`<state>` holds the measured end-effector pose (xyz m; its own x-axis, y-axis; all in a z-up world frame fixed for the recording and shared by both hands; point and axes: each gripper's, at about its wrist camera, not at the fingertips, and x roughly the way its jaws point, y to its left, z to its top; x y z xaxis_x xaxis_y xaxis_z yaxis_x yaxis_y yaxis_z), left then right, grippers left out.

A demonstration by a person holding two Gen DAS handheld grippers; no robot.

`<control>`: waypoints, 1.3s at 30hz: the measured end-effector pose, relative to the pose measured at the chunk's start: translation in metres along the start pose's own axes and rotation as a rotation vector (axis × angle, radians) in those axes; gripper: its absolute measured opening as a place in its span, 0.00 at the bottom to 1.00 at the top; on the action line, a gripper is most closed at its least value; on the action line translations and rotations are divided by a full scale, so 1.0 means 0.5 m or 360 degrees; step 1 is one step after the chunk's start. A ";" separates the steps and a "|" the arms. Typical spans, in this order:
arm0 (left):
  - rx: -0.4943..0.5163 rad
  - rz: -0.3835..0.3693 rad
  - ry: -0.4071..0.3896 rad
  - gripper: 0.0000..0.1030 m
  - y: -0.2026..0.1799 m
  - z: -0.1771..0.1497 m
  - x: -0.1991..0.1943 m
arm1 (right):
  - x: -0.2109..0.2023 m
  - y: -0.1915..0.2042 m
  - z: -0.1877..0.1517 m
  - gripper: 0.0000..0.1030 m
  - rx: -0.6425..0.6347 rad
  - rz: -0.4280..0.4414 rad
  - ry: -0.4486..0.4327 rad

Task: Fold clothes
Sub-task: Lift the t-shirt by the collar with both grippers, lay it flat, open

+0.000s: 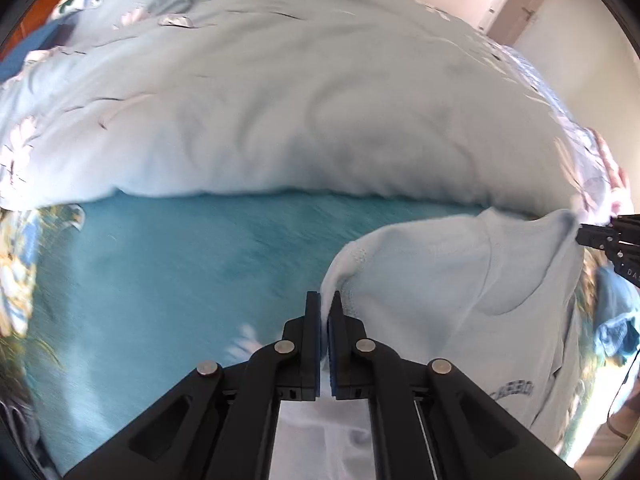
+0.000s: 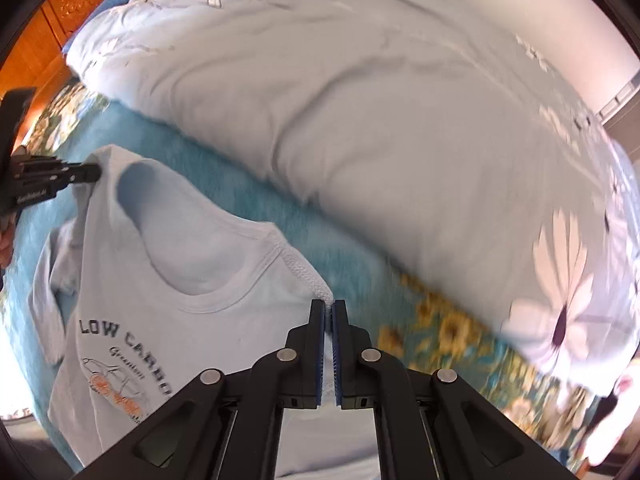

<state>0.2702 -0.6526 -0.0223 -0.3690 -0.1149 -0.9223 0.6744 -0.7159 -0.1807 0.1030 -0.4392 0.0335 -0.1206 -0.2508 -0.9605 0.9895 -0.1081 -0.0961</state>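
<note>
We have the left gripper [image 1: 328,300] up front in its own camera, jaws pressed together on a shoulder seam of the pale blue T-shirt [image 1: 460,280], cloth pinched between the blue pads. Over on the other side, our right gripper [image 2: 329,308] is doing the same, jaws clamped on the opposite shoulder seam, right by the stitched edge. So the T-shirt hangs stretched between the two, neckline [image 2: 208,280] sagging open, printed front with dark lettering [image 2: 132,344] and an orange graphic facing the right camera. Beneath it we see the teal blanket [image 1: 180,260] with its yellow flower border [image 2: 452,332], and beyond that a rumpled pale duvet [image 1: 280,100] with big white flowers. The shirt appears to be lifted clear of the blanket, though the blur makes that hard to confirm. A wooden headboard [image 2: 52,32] glows orange at the far corner.
</note>
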 end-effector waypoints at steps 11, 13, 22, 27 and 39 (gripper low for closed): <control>0.0019 0.0019 0.0197 0.04 -0.005 0.063 0.157 | 0.209 -0.015 0.054 0.04 0.0205 -0.0113 0.0229; -0.0012 -0.0017 0.0208 0.04 0.005 0.062 0.154 | 0.219 -0.006 0.050 0.04 0.0184 -0.0133 0.0255; -0.0182 -0.0103 0.0109 0.49 0.098 -0.006 0.032 | 0.101 0.007 -0.011 0.38 0.0319 -0.0192 -0.0003; -0.0370 0.0037 0.0112 0.52 0.172 -0.150 -0.044 | 0.027 0.056 -0.135 0.43 0.0506 -0.0143 -0.0073; -0.0415 0.0019 0.0240 0.52 0.141 -0.412 -0.068 | -0.108 0.190 -0.405 0.43 0.1032 -0.0032 0.0073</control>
<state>0.4620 -0.5575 -0.0740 -0.2741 -0.0047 -0.9617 0.8267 -0.5121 -0.2331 0.2196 -0.2410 0.0234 -0.1209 -0.2031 -0.9717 0.7366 -0.6745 0.0493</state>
